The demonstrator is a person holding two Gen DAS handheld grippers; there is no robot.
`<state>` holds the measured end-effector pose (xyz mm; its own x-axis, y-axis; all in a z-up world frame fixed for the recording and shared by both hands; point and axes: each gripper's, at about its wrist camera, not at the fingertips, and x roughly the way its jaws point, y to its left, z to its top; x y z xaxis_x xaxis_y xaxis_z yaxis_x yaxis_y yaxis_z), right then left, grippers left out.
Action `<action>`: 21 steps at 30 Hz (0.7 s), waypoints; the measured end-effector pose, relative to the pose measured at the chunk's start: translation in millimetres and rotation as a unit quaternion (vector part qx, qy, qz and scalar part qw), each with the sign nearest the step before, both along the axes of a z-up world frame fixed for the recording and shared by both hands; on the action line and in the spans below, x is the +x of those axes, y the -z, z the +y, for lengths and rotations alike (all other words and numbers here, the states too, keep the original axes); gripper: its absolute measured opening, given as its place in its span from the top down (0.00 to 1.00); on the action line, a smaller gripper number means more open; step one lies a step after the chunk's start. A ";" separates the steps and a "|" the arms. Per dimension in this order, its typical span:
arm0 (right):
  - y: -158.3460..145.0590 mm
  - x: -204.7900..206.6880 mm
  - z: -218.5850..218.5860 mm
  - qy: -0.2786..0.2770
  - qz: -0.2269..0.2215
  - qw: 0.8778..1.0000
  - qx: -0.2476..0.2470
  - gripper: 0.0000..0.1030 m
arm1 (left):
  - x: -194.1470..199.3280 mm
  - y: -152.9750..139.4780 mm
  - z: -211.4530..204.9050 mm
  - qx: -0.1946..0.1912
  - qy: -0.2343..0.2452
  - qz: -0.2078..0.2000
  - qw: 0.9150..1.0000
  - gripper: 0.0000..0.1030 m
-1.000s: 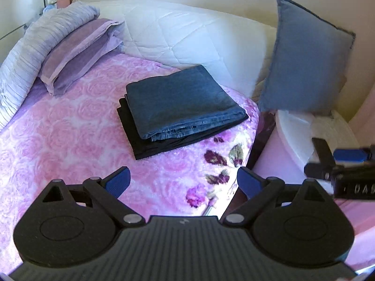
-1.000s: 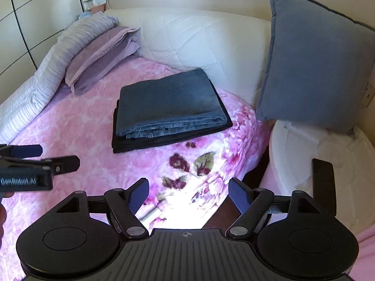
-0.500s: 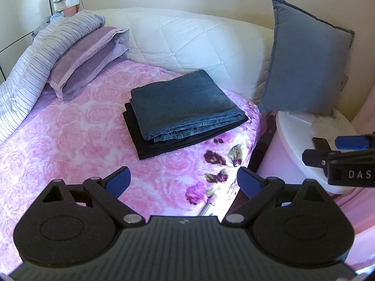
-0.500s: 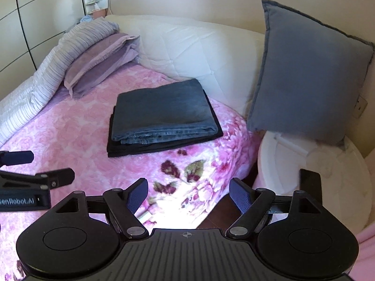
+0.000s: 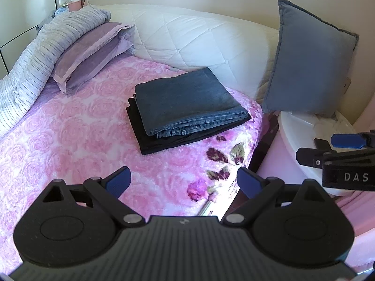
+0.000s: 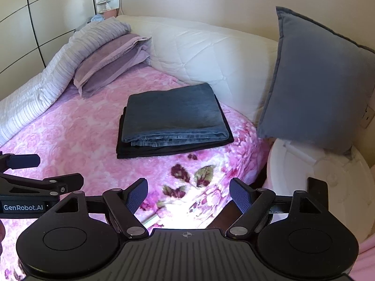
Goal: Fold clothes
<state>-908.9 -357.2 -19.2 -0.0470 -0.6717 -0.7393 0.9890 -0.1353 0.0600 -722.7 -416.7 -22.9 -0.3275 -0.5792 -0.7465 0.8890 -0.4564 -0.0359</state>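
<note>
Jeans (image 5: 187, 103) lie folded atop a dark garment (image 5: 164, 144) on the pink bedspread (image 5: 70, 140) ahead of my left tongs (image 5: 184, 181), fingers spread, empty. From the right view, my right tongs (image 6: 188, 196) gape empty too, well short of that stack; folding looks finished, so next I'd need a fresh garment, none visible.
</note>
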 end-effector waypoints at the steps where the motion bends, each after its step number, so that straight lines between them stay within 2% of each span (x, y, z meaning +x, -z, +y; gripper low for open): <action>1: 0.5 -0.3 0.0 0.001 -0.001 1.000 0.001 0.22 | 0.0 0.0 0.2 0.000 0.000 0.001 1.000 0.07; 21: 6.8 11.2 -5.1 -0.013 0.008 1.000 0.019 0.22 | 3.1 3.0 -2.2 0.003 -0.011 0.006 1.000 0.07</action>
<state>-897.8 -362.3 -26.0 -0.0426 -0.6444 -0.7635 0.9929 -0.1121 0.0392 -719.6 -418.9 -25.9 -0.3234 -0.5816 -0.7464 0.8984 -0.4364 -0.0492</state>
